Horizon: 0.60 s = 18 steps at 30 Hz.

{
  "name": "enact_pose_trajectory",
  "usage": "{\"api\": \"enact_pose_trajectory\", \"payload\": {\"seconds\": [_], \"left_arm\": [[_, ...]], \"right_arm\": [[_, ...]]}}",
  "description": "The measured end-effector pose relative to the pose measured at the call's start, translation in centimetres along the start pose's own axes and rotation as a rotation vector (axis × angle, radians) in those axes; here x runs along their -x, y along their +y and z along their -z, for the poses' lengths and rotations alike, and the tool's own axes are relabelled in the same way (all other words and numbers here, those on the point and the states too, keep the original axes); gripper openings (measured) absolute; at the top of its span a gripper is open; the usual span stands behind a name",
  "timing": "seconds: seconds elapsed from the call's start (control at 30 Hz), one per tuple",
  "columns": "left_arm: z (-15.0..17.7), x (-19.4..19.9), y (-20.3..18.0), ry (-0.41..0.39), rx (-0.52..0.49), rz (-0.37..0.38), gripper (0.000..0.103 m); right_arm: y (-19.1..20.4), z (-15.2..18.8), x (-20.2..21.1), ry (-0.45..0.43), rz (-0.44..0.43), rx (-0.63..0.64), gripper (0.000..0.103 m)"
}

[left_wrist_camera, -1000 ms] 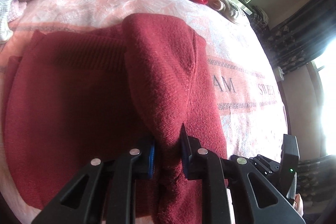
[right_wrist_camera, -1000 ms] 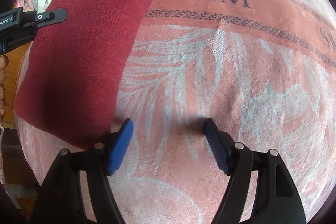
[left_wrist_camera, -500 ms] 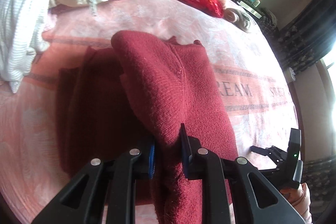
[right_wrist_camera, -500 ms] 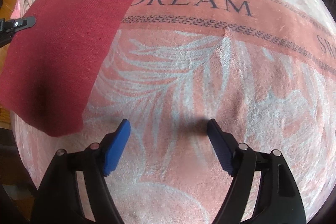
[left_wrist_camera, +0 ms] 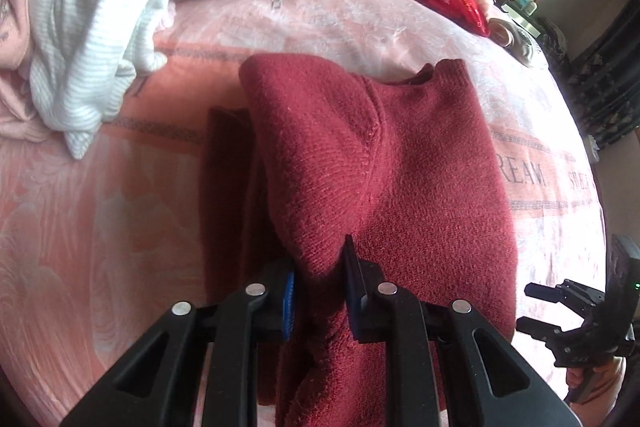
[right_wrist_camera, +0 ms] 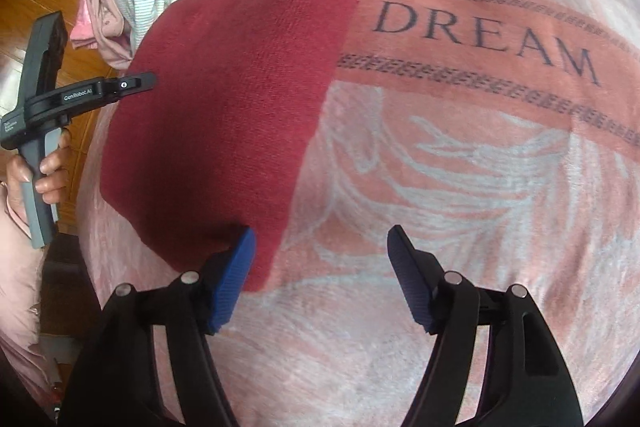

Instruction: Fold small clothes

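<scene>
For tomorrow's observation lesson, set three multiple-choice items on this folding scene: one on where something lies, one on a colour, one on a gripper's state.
1. Where does the white striped garment lie from the sweater, in the left wrist view?
A. upper left
B. lower right
C. under it

2. What colour is the sweater?
A. navy
B. dark red
C. green

3. What is the left gripper doing?
A. standing open over the blanket
B. clamping a zip
C. pinching sweater fabric

Answers:
1 A, it is heaped beside the sweater's far left corner.
2 B, the knit is dark red in both views.
3 C, red knit fills the narrow gap between its pads.
</scene>
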<state>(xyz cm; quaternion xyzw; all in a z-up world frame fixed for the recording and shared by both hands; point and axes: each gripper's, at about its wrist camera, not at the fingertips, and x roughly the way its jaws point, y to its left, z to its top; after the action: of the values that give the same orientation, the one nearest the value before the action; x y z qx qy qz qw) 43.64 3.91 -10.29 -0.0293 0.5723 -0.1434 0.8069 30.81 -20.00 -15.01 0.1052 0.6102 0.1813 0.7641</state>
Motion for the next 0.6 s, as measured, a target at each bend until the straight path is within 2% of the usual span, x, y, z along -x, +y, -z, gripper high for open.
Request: {"api": "enact_pose_trajectory", "payload": {"seconds": [0.23, 0.4, 0.6], "left_arm": [[0.1, -1.2, 1.3, 0.005, -0.012, -0.028, 0.023], [0.3, -1.1, 1.7, -0.003, -0.016, -0.018, 0.023], [0.6, -1.4, 1.9, -0.007, -0.024, -0.011, 0.025]], "right_arm": [[1.6, -2.1, -3.2, 0.046, -0.034, -0.035, 0.067], [3.2, -1.7, -1.3, 0.002, -0.014, 0.008, 0.063], [4.5, -1.8, -1.2, 0.015, -0.105, 0.01, 0.065]]}}
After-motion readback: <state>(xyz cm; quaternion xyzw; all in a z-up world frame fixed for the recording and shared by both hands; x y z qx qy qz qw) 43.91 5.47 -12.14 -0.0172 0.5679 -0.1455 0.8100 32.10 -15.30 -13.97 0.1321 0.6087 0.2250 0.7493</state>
